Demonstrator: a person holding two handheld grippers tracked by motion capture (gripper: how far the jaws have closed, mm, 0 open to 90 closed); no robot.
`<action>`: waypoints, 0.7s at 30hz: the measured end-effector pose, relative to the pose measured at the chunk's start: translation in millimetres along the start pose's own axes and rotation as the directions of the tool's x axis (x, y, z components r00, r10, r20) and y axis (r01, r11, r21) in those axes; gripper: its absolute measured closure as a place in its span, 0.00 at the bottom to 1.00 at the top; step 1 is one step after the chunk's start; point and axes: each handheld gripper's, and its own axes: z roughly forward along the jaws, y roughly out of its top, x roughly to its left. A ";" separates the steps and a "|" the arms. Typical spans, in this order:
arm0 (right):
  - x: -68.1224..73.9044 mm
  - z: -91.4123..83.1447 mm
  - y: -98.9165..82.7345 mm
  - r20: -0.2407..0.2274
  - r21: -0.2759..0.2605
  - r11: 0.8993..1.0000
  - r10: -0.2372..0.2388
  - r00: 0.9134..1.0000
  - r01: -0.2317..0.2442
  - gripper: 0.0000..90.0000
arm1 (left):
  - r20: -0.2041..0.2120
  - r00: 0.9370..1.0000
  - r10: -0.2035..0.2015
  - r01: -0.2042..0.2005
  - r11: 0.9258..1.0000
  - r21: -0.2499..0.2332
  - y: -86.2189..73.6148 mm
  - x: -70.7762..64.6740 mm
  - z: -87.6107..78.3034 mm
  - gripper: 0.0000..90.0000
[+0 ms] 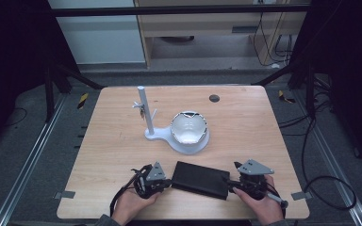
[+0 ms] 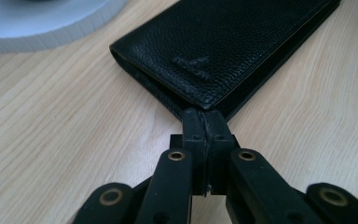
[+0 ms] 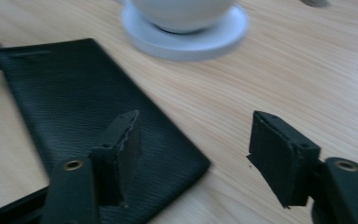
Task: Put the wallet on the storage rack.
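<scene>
A black leather wallet [image 1: 200, 180] lies flat near the table's front edge. My left gripper [image 1: 168, 181] is at its left end. In the left gripper view the jaws are shut together [image 2: 205, 114], their tips over the near corner of the wallet [image 2: 233, 42]; nothing shows between them. My right gripper [image 1: 230, 181] is at the wallet's right end. In the right gripper view it stands open [image 3: 193, 126], one fingertip [image 3: 123, 140] above a corner of the wallet [image 3: 74, 102] and the other over bare wood, with no pad touching it.
Behind the wallet a white bowl [image 1: 188, 128] sits on a pale round base [image 1: 202, 141], joined to an upright white post [image 1: 143, 110] with small pegs. A dark round hole [image 1: 214, 98] marks the far side of the table.
</scene>
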 end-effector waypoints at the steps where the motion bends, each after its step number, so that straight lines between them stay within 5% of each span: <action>1: 5.0 1.4 2.7 -0.020 -0.003 1.000 -0.014 1.000 0.014 0.34 | 0.004 1.000 -0.011 0.012 1.000 -0.014 0.5 -0.5 0.7 0.99; 7: 33.8 13.0 14.3 -0.118 0.013 0.997 -0.075 0.990 0.078 0.20 | -0.002 1.000 -0.028 0.028 0.999 -0.025 4.7 -0.2 9.8 0.97; 13: 57.6 28.3 25.6 -0.141 0.069 0.987 -0.135 0.981 0.146 0.13 | -0.003 0.999 -0.054 0.054 0.997 -0.056 9.6 4.8 9.9 0.97; 21: 71.7 46.0 36.6 -0.149 0.188 0.942 -0.251 0.957 0.276 0.15 | 0.010 0.998 -0.069 0.069 0.996 -0.064 16.7 9.8 8.2 0.95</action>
